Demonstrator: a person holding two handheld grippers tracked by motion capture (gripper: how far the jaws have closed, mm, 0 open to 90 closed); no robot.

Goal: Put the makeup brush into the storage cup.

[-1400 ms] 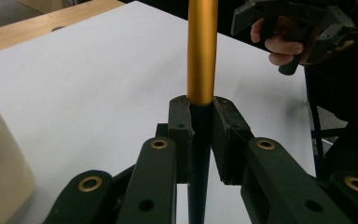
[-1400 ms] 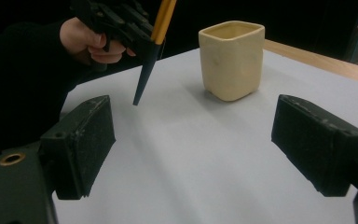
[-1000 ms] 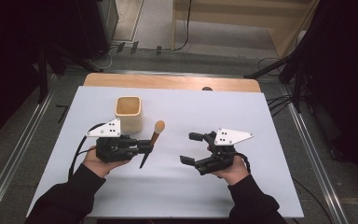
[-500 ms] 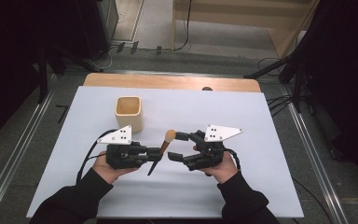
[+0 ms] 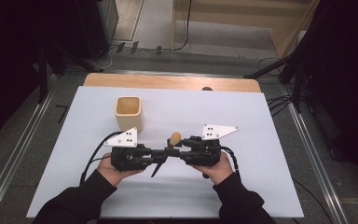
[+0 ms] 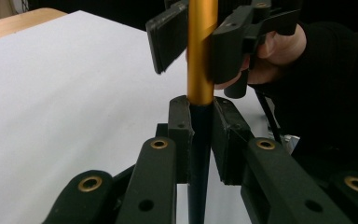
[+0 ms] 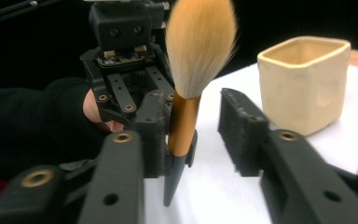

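Observation:
A makeup brush (image 5: 174, 139) with a tan bristle head (image 7: 200, 42), gold ferrule (image 6: 201, 46) and dark tapered handle stands nearly upright over the table's middle front. My left gripper (image 5: 160, 157) is shut on the dark handle just below the ferrule (image 6: 199, 119). My right gripper (image 5: 178, 148) faces it from the right. Its jaws stand open on either side of the gold ferrule (image 7: 196, 112), with a gap on one side. A cream square cup (image 5: 129, 112) stands empty behind and to the left of the left gripper.
A white sheet (image 5: 261, 140) covers the table, with a wooden strip (image 5: 168, 81) bare along the far edge. Metal rails run down both sides. In the right gripper view the cup (image 7: 303, 84) stands just beyond my right jaw.
Both hands have moved in toward the middle. The left gripper carried the brush to the right, and the right gripper's open jaws now straddle its ferrule.

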